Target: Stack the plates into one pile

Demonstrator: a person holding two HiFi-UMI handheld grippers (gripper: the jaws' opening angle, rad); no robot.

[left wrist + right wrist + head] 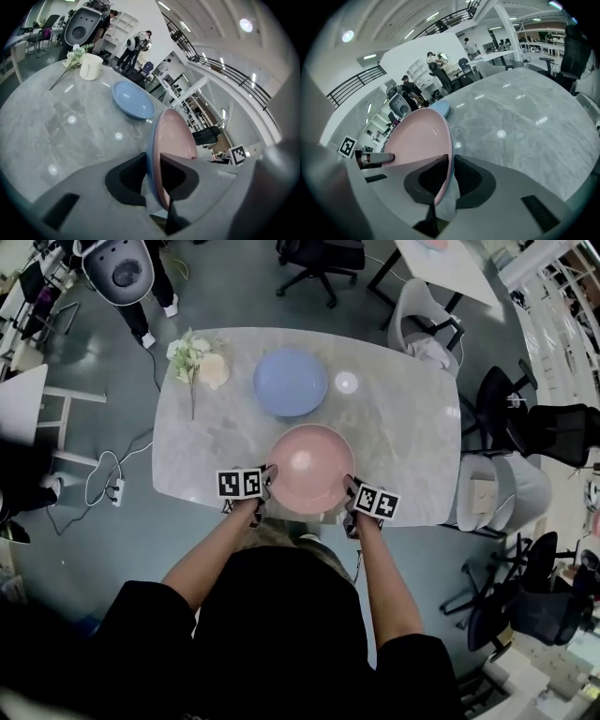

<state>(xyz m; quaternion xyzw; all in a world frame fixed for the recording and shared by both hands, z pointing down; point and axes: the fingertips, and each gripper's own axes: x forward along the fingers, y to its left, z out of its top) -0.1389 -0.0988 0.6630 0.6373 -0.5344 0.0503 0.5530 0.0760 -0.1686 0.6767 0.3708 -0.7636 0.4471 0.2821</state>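
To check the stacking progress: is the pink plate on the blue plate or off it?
Off. The pink plate, its rim gripped by the left gripper and right gripper, is apart from the blue plate.

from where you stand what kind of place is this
Most likely an open-plan office or lab: rolling office chairs stand near the marble-look table, a mezzanine railing runs overhead, and a power strip lies on the grey floor.

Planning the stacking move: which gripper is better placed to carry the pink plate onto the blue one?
Left, barely: the blue plate lies slightly to its side. Yet left gripper and right gripper both clamp the pink plate.
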